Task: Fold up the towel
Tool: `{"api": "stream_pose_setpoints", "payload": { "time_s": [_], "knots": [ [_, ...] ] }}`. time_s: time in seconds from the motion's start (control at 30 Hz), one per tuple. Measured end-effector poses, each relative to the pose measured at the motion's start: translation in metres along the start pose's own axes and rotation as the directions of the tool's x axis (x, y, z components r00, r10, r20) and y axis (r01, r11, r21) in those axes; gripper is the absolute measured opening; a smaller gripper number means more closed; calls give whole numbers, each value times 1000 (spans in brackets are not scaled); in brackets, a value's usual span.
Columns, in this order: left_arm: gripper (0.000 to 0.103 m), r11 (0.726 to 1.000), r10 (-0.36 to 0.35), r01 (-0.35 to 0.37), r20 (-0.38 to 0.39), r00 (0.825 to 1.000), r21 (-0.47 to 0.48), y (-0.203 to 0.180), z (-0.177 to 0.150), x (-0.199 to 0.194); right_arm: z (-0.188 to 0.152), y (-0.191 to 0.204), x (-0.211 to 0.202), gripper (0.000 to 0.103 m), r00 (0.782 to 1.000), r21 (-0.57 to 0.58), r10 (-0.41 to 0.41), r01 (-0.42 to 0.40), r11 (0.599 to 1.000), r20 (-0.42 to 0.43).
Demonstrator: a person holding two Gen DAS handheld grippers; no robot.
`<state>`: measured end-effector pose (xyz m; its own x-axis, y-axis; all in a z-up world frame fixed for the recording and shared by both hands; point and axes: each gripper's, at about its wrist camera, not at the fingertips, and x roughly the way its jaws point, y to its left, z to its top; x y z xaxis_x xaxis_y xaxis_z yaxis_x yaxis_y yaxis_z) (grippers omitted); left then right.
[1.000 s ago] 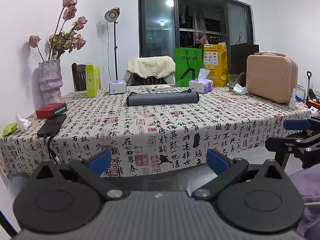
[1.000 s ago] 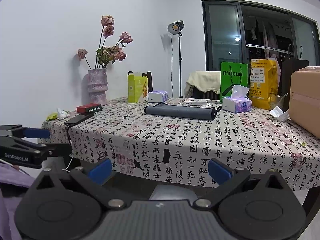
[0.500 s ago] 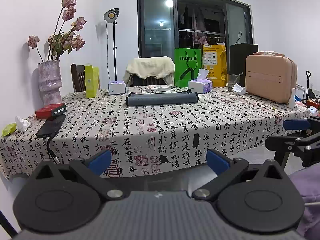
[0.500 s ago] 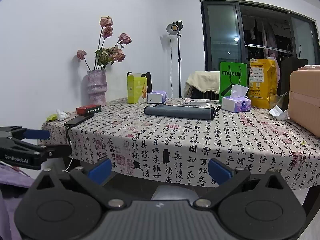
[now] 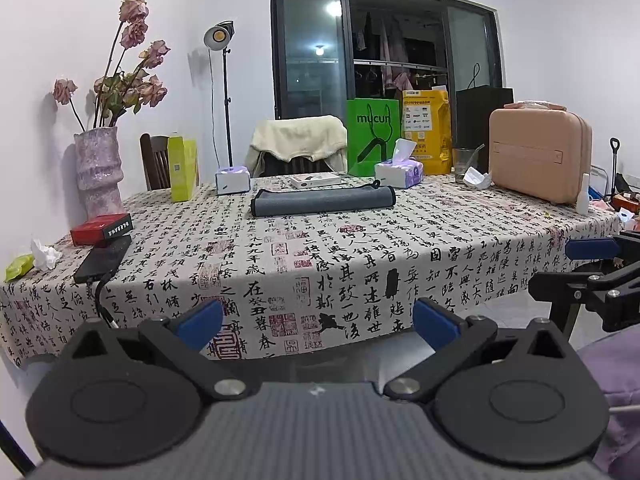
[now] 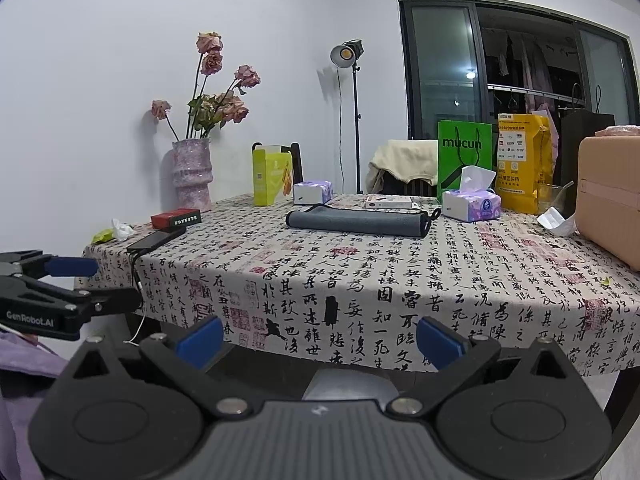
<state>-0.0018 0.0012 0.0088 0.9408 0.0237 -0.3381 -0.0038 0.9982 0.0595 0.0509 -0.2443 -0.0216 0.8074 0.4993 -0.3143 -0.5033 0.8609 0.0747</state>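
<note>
We see the gray towel lying long from left to right on the desk. Our left tool and right tool are spread wide, holding nothing.

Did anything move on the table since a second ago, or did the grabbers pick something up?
Nothing visibly changed. Both the left hand-held gripper and right hand-held gripper stay open and empty short of the table, and the gray towel lies untouched.

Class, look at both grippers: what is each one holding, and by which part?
Nothing. The left gripper and right gripper are both open and empty; the grey towel lies untouched on the table.
</note>
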Motion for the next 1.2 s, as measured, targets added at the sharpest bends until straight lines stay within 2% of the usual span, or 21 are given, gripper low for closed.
{"api": "stream_pose_setpoints", "payload": {
  "time_s": [1.2],
  "knots": [
    [103, 1000, 0, 0, 7, 1000, 7, 0, 1, -1, -1, -4, 1, 103, 1000, 21, -10, 10, 1000, -11]
  ]
}}
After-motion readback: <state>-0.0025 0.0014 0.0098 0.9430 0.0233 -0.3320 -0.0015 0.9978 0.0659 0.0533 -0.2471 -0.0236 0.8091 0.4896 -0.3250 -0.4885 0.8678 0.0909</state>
